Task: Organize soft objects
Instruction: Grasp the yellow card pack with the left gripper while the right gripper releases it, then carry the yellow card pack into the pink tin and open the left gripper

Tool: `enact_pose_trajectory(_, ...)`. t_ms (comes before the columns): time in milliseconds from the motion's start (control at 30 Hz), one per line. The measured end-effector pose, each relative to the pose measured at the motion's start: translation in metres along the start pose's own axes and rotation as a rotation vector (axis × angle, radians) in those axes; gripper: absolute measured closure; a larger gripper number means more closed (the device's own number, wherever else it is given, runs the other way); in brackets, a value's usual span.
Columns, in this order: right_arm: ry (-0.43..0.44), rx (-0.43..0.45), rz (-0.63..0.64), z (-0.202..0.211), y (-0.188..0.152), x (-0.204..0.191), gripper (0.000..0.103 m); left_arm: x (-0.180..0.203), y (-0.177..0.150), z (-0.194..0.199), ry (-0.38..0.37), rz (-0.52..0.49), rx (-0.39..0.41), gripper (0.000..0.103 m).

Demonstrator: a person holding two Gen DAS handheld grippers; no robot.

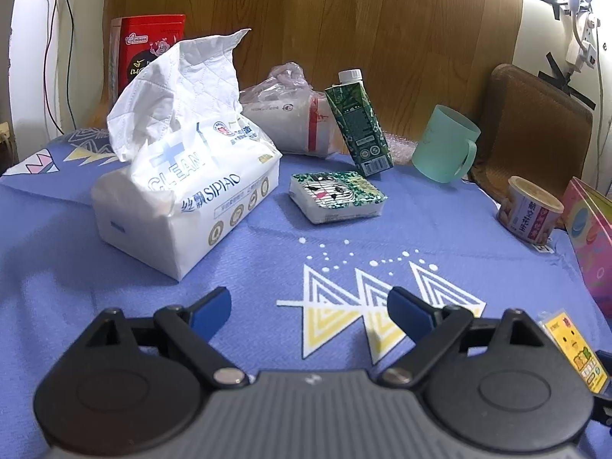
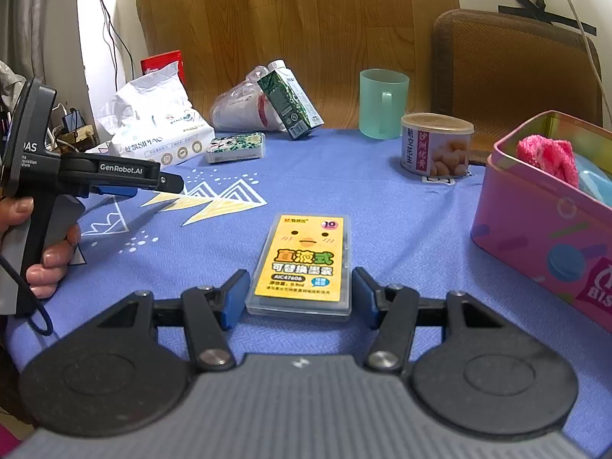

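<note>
A wood-grain panel backs the table, which is covered with a blue cloth [image 2: 382,199] printed with white and yellow triangles. Your left gripper [image 1: 308,308] hovers over bare cloth with its blue-padded jaws spread wide and nothing between them. Ahead of it to the left lies the large white soft pack of facial tissues [image 1: 183,206], one sheet puffed up from its top, and just beyond to the right lies the small square pocket tissue pack with a green patterned wrapper [image 1: 336,197]. Behind them a green drink carton [image 1: 359,126] leans against a crumpled clear plastic bag [image 1: 290,114], near a mint-green plastic mug [image 1: 445,149].

Your right gripper [image 2: 298,298] sits low over the cloth, jaws parted on either side of a flat clear plastic case with a yellow label [image 2: 302,264]; the pads stand just beside its edges without pressing. To the right stands the pink tin box [image 2: 535,229], open, with a pink fluffy cloth [image 2: 547,157] inside. A round can [image 2: 436,145] stands beyond.
</note>
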State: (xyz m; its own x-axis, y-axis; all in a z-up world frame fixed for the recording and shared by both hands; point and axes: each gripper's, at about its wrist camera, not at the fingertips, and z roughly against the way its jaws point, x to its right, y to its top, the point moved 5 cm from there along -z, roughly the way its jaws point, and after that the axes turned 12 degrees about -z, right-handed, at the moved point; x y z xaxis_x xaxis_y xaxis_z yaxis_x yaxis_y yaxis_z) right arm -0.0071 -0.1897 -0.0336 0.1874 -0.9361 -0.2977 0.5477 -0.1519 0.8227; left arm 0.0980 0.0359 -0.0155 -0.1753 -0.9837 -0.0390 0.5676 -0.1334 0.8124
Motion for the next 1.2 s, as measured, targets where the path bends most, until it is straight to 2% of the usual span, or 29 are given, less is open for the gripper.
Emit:
enact_pose_trajectory(333, 0.001, -0.001, 0.000, 0.000, 0.000, 0.000, 0.042, 0.001, 0.001, 0.000, -0.019, 0.007, -0.006, 0.009)
enact_pose_trajectory(433, 0.001, 0.000, -0.003, 0.000, 0.000, 0.000, 0.042, 0.007, 0.002, 0.002, -0.100, 0.048, -0.025, 0.008)
enact_pose_trajectory(500, 0.005, -0.001, -0.009, 0.000, 0.000, 0.001, 0.042, 0.018, 0.004, 0.007, -0.205, 0.082, -0.033, 0.009)
enact_pose_trajectory(600, 0.015, -0.002, -0.022, 0.000, 0.000, 0.003, 0.042, 0.043, 0.008, 0.013, -0.372, 0.096, -0.069, 0.014)
enact_pose_trajectory(667, 0.022, -0.003, -0.030, 0.000, 0.000, 0.004, 0.042, 0.059, 0.008, 0.012, -0.445, 0.103, -0.118, 0.022)
enact_pose_trajectory(800, 0.038, -0.001, -0.052, 0.001, 0.001, 0.006, 0.042, 0.093, 0.006, 0.012, -0.590, 0.113, -0.188, 0.023)
enact_pose_trajectory(900, 0.047, 0.000, -0.061, 0.002, 0.001, 0.006, 0.042, 0.111, 0.006, 0.009, -0.612, 0.095, -0.206, 0.030)
enact_pose_trajectory(933, 0.050, 0.000, -0.062, 0.003, 0.001, 0.006, 0.043, 0.115, 0.007, 0.007, -0.604, 0.085, -0.203, 0.038)
enact_pose_trajectory(967, 0.053, 0.002, -0.061, 0.004, 0.001, 0.006, 0.043, 0.119, 0.008, 0.006, -0.609, 0.083, -0.207, 0.051)
enact_pose_trajectory(1000, 0.056, 0.006, -0.060, 0.005, 0.000, 0.006, 0.043, 0.123, 0.008, 0.002, -0.629, 0.093, -0.221, 0.057)
enact_pose_trajectory(1067, 0.048, 0.026, -0.051, 0.008, 0.001, 0.006, 0.043, 0.128, 0.009, 0.001, -0.619, 0.094, -0.227, 0.063)
enact_pose_trajectory(1200, 0.016, 0.087, -0.043, 0.020, 0.005, 0.012, 0.043, 0.142, 0.030, 0.015, -0.636, 0.042, -0.169, 0.064)
